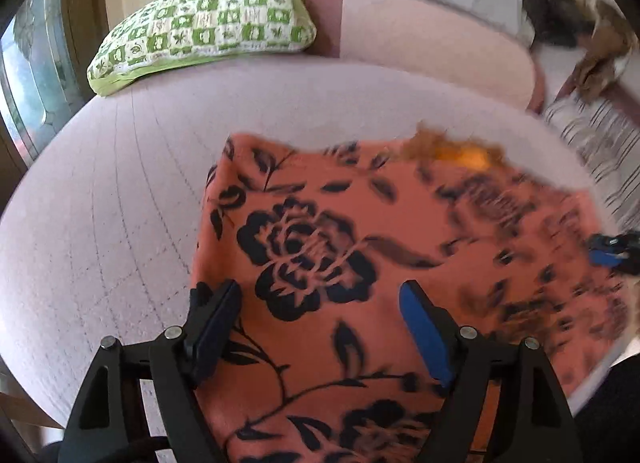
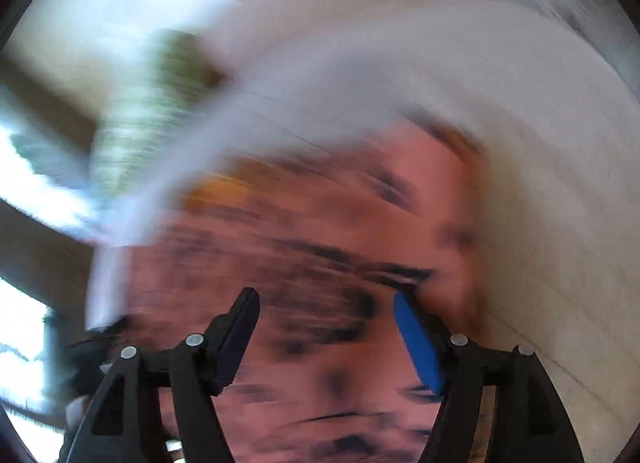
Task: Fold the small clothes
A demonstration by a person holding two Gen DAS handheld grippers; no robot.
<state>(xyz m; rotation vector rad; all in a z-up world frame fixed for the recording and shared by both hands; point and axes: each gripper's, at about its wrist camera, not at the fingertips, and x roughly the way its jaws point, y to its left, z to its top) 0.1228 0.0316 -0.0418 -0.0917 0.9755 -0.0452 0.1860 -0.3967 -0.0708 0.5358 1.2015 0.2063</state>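
The cloth (image 1: 320,263), salmon with black roses, lies spread on the pale quilted bed (image 1: 120,203), well short of the green checked pillow (image 1: 204,27) at the bed's far side. Its far edge is uneven, and a small orange patch (image 1: 472,157) shows at the far right corner of the cloth; what that patch is cannot be told.

The left tool (image 1: 320,327) hangs over the cloth's near left part with its jaws standing wide apart and nothing between them. The right tool (image 2: 326,327) is above the cloth's right side, jaws also apart and empty; its view is smeared by motion, so nothing finer can be read there. From the left wrist view, its blue tip shows at the cloth's right edge.

The cloth looks thin, light and limp. It should drape and sag from any pinch, crease easily, and slide on the quilt when dragged, not hold a shape. Nothing about it is fragile. A single layer lying flat is hard to catch from above, so the better holds are likely at the corners or along an edge of the cloth, one tool to each side, where a fingertip can get under the hem. Pinching mid-panel would probably bunch it and may catch the quilt too.
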